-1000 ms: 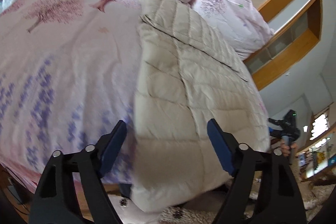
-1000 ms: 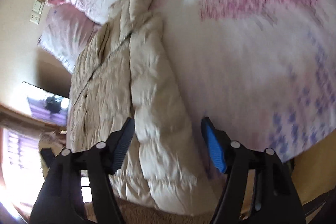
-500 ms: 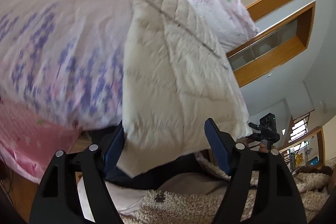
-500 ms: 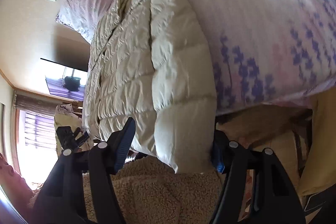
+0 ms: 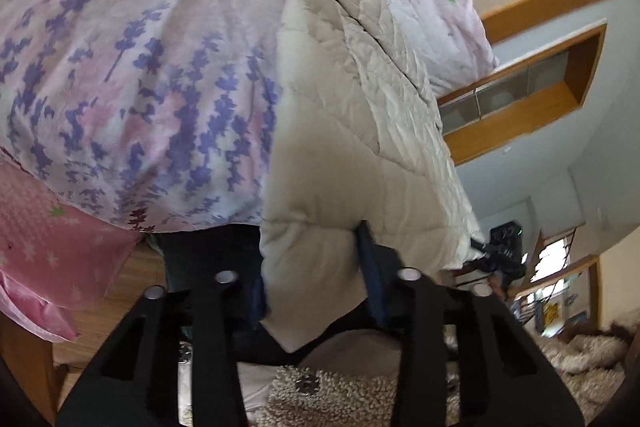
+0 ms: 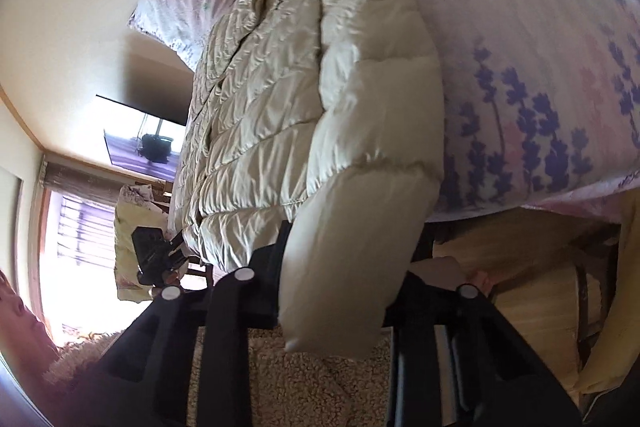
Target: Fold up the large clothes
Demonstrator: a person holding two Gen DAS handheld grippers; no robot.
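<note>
A cream quilted puffer jacket (image 5: pixel 360 131) lies lengthwise on the bed, its lower end hanging over the bed's edge. My left gripper (image 5: pixel 314 283) is closing on one bottom corner of that hem, and its blue pads press into the padding on both sides. In the right wrist view the same jacket (image 6: pixel 300 115) droops over the edge. My right gripper (image 6: pixel 348 279) is closing on the other bottom corner, with thick fabric filling the gap between its pads. Each gripper shows small in the other's view: the right gripper (image 5: pixel 500 255), the left gripper (image 6: pixel 156 259).
A pink and purple floral duvet (image 5: pixel 140 67) covers the bed beside the jacket, with pillows (image 5: pixel 432 7) at the head. The wooden bed frame (image 5: pixel 140 279) shows below it. A shaggy beige rug (image 6: pixel 312 379) lies underneath, and a bright window (image 6: pixel 72 227) is off to the side.
Both grippers came down from over the bed to its edge and went from wide open to closed on the jacket's hanging hem corners.
</note>
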